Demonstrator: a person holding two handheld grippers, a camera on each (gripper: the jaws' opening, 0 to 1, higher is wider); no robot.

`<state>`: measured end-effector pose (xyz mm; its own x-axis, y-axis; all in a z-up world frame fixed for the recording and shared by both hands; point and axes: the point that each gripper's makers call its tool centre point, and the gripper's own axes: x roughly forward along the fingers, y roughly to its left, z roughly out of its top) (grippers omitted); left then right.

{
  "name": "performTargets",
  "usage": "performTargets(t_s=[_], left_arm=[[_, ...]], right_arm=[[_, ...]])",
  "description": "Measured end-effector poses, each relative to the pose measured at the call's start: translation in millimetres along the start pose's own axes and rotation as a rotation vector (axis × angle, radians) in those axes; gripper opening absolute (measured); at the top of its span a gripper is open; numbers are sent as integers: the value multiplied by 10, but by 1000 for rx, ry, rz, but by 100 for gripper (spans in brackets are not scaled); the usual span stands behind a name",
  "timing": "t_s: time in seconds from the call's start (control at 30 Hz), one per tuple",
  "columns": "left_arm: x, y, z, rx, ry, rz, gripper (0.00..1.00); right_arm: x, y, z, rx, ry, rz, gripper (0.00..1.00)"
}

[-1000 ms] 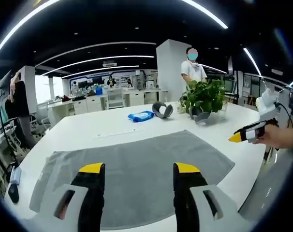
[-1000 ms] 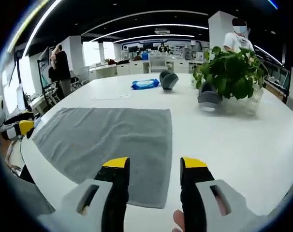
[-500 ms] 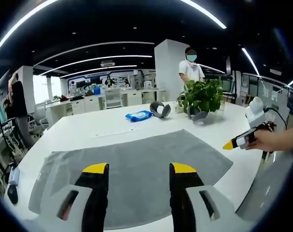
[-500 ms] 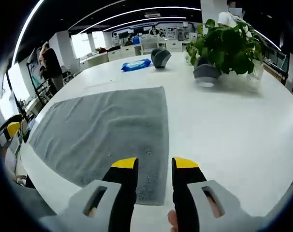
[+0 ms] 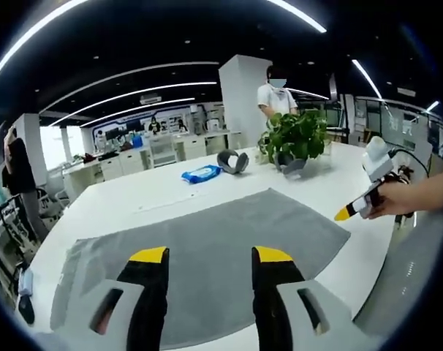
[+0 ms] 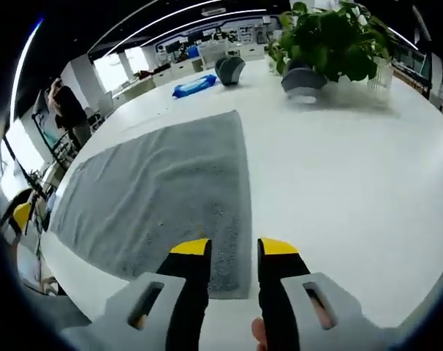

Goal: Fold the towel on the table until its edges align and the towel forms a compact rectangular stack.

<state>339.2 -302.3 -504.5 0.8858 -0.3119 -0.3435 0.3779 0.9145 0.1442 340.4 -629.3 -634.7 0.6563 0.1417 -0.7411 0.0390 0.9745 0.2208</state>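
Lying flat, towel (image 6: 163,186) runs lengthwise left-right; both grippers (image 5: 205,256) (image 6: 234,247) gape over its near edge.

We see the grey towel (image 5: 207,252) (image 6: 163,190) lying flat and fully unfolded on the white table (image 6: 338,168), with one short edge near the table's edge.

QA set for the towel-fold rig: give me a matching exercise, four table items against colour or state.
Items:
1. towel
2. wipes packet
3. potted plant
4. right gripper

Descriptions:
A. green leaves
B. blue, flat
C. grey, spread open
D. yellow tips, over the towel's near corner

Pairs: 1-C, 2-B, 3-A, 4-D
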Motion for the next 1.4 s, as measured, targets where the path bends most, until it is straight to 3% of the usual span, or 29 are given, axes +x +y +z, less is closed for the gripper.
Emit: performTargets(t_s=[0.27,0.5,0.6,0.73,0.83,0.93,1.13,1.27,1.33,1.4], left_arm=[[5,-8,-17,2,8,-3,43],[-8,-46,13,14,-5,-12,40],[-17,-61,29,21,-13,-13,40],[-1,-78,5,-29,-6,-29,39],[14,-93,-72,-87,14,-46,39],[28,-112,-174,-80,48,-48,38],[43,-266,-418,-85,132,-95,35],[65,-333,-416,-98,138,-128,36],[59,-371,-419,-141,140,-142,36],[54,-429,-433,-195,143,-170,36]], right_arm=[[39,-12,-121,-49,63,-30,21],[61,-14,-221,-28,93,-22,19],[55,-55,-345,-28,134,-46,15],[89,-95,-366,-168,106,-85,6],[91,-99,-347,-189,79,-92,4],[60,-91,-337,-179,48,-87,0],[55,-64,-291,-257,38,-85,0],[90,-57,-261,-269,52,-88,0],[94,-51,-250,-343,41,-97,0],[105,-38,-254,-341,38,-106,0]])
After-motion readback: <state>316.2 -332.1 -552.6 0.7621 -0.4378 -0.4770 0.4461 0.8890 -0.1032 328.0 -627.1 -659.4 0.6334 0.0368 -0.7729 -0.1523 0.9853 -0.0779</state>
